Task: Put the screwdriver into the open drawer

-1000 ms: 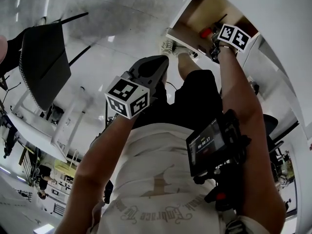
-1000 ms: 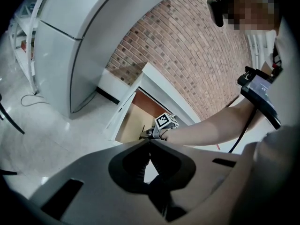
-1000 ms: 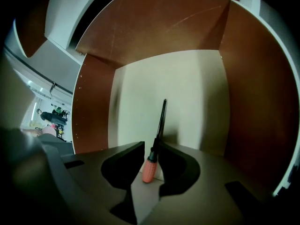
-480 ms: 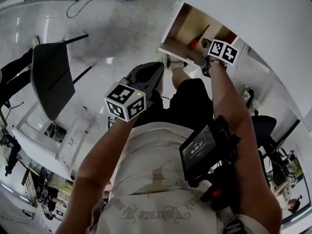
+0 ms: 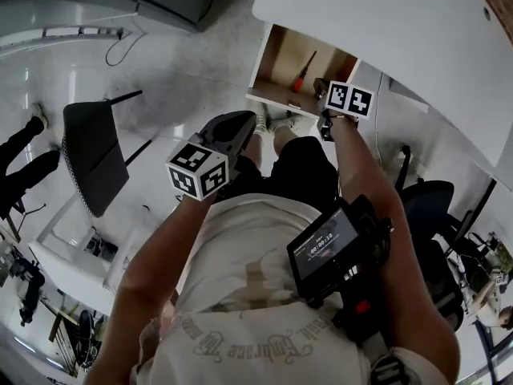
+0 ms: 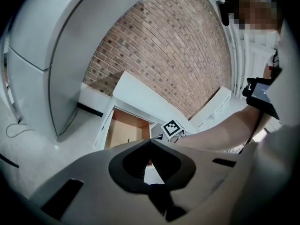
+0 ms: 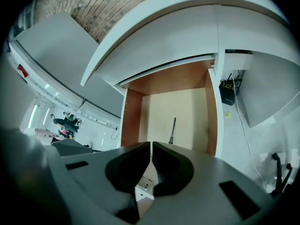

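A white floor [image 5: 192, 54] and brick wall [image 6: 178, 55] are seen by a white desk [image 5: 401, 30], and the screwdriver [image 5: 303, 69] is laid in its open drawer [image 5: 272, 99]. The right gripper [image 7: 151, 147] has just been closed empty; the left gripper [image 6: 149, 142] is pressed together

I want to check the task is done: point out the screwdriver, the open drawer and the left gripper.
screwdriver [image 7: 173, 129], right gripper view, on its shaft.
open drawer [image 7: 159, 111], right gripper view, bare floor.
left gripper [image 6: 150, 140], left gripper view, between its fingertips.

Low in the right gripper view, the screwdriver [image 7: 174, 128] handle and the drawer [image 7: 132, 116] front edge out of sight.
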